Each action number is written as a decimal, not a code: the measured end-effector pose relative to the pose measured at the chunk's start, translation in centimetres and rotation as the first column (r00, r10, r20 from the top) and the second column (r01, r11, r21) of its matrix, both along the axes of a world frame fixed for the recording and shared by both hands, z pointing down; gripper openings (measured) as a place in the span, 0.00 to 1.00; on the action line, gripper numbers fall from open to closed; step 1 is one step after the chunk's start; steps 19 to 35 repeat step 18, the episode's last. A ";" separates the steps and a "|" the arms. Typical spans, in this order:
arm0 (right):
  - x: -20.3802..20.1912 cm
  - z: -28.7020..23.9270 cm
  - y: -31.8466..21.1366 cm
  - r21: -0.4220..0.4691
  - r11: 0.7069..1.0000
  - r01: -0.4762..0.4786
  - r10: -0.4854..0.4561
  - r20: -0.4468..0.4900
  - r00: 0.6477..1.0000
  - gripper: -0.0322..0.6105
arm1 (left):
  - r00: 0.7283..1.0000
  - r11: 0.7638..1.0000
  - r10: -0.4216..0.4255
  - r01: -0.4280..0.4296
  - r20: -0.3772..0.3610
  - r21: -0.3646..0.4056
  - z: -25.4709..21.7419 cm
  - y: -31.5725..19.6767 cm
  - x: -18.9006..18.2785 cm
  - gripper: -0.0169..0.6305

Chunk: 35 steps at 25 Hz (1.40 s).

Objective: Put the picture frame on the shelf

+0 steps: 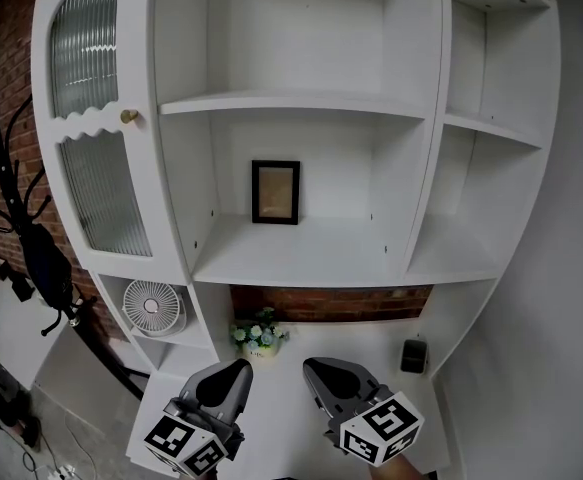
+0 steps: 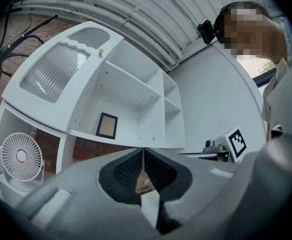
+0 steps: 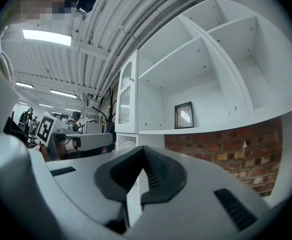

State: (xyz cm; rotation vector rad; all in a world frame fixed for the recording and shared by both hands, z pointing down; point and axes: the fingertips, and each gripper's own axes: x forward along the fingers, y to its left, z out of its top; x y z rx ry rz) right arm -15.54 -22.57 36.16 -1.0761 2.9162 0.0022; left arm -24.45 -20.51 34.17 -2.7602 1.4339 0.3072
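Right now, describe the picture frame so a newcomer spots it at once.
Start at the white shelf unit. In its wide middle bay, on the lower shelf above the brick strip, stands the picture frame. It is dark-edged, upright, and the only thing in that bay.

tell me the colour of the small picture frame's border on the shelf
Black, on the small rectangular picture frame; clearest in the head view.

The picture frame (image 1: 275,192) stands upright at the back of the middle compartment of the white shelf (image 1: 301,258). Below it, a small flower pot (image 1: 259,339) sits on the white desk top (image 1: 291,408). A white fan (image 1: 154,308) stands in the lower left niche. The left gripper (image 1: 235,372) and the right gripper (image 1: 317,371) are low in the picture, side by side, both empty.
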 end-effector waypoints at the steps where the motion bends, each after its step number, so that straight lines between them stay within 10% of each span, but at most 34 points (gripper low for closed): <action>1: 0.1 0.1 0.0 -0.006 1.000 0.001 -0.001 0.004 1.000 0.07 | 1.000 1.000 0.001 -0.001 0.001 -0.001 0.0 0.0 0.0 0.06; 35: 0.2 0.6 0.2 -0.023 1.000 0.005 -0.005 -0.004 1.000 0.07 | 1.000 1.000 0.000 0.000 -0.005 -0.012 0.4 0.0 -0.2 0.06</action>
